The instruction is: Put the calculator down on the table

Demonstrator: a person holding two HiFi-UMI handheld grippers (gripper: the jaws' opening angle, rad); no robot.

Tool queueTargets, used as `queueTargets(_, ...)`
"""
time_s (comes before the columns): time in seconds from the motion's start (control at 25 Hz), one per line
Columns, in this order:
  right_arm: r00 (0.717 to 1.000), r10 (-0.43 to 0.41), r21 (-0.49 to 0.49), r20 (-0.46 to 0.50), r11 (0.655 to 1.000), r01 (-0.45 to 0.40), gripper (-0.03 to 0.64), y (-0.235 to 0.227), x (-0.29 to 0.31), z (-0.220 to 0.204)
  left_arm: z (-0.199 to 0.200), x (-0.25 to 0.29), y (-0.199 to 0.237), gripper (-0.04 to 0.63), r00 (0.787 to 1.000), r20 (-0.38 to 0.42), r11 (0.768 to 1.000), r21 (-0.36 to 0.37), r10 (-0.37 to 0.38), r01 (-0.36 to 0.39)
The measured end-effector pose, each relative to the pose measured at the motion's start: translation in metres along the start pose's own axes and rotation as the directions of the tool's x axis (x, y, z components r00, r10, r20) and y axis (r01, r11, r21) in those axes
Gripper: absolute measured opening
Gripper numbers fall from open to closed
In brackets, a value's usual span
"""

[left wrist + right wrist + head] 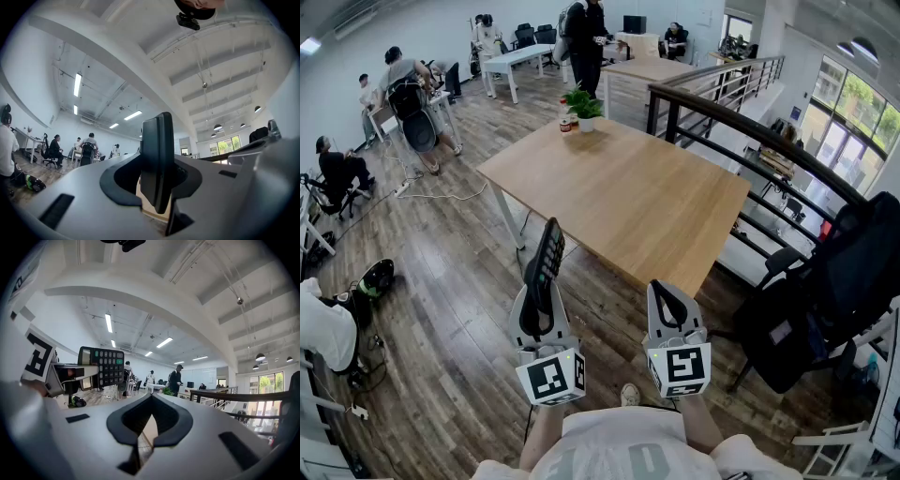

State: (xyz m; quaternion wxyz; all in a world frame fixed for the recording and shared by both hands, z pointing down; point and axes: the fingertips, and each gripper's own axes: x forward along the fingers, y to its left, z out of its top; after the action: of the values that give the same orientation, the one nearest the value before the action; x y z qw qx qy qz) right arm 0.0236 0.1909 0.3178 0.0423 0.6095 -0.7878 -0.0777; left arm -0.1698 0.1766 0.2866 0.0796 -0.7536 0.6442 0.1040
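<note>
The jaws of the left gripper (538,305) are shut on the lower end of the calculator (547,255) and stand apart only by its thickness. The calculator rises out of the jaws. Its long axis follows the jaws forward and a little upward, toward the table (628,192). In the left gripper view it shows its thin edge. In the right gripper view the keys are visible, so its face is turned to the right gripper (671,307).

The calculator is not yet over the table. It is held just short of the table's near edge, above the wood floor (441,281), and the tabletop lies ahead of the jaws and slightly to their right. The jaws of the right gripper are closed together with nothing between them, and it is also short of that edge. I judge that the left hand must go forward over the edge and tip the calculator flat.
</note>
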Motion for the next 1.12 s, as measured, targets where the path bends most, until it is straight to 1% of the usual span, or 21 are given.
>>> queueTargets(0.36, 1.000, 0.007, -0.008, -0.007, 1.000, -0.007, 0.020, -0.011, 0.015, -0.009, -0.007, 0.016, -0.007, 0.121, 1.000, -0.002, 1.000, 0.006, 0.004, -0.004)
queueTargets(0.56, 0.999, 0.027, 0.022, 0.026, 0.999, -0.028, 0.020, -0.018, 0.025, -0.011, -0.015, 0.025, -0.009, 0.121, 1.000, -0.015, 1.000, 0.006, 0.009, -0.009)
queueTargets(0.68, 0.999, 0.033, 0.025, 0.022, 0.999, -0.034, 0.020, -0.024, 0.031, -0.014, -0.021, 0.031, -0.011, 0.121, 0.999, -0.028, 1.000, 0.003, 0.020, -0.020)
queueTargets(0.84, 0.997, 0.072, 0.033, 0.021, 0.997, -0.073, 0.021, -0.029, 0.041, -0.020, -0.025, 0.038, -0.012, 0.121, 0.999, -0.031, 0.999, 0.012, 0.043, -0.043)
queueTargets(1.12, 0.990, 0.134, 0.041, 0.034, 0.990, -0.136, 0.021, -0.044, 0.060, -0.028, -0.023, 0.060, -0.014, 0.121, 0.995, 0.002, 0.994, 0.033, 0.102, -0.102)
